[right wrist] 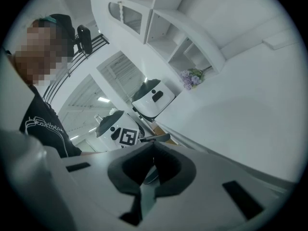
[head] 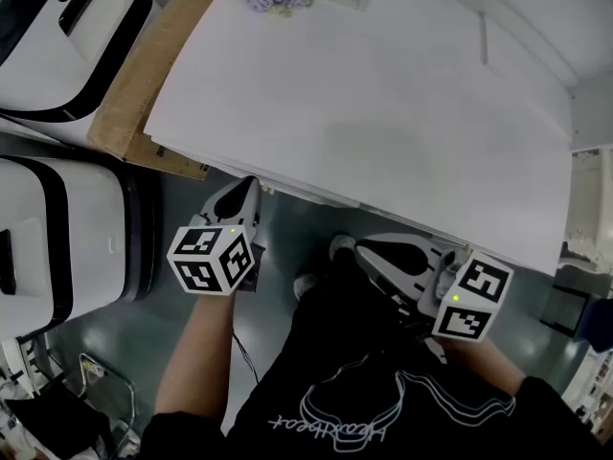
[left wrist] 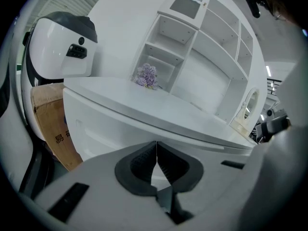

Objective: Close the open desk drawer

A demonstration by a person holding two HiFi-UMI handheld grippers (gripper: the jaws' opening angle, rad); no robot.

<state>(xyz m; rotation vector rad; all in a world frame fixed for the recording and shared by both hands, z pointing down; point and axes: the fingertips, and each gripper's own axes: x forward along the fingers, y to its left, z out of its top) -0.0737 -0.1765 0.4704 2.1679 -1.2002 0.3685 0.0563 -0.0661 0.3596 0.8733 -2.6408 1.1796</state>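
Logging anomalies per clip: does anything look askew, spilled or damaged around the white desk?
Nothing is spilled or broken. The one odd item is a brown cardboard sheet propped against the left side of the white desk, where it looks stray. No drawer shows clearly pulled out.

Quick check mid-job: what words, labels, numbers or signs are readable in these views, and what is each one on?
"Heartbeat", in script: on the person's black shirt, upside down in the head view.
"易" plus a second character too blurred to read: on the cardboard box beside the desk.
Marker cubes: square code patterns only, no letters or numbers.
Desk: no text visible.
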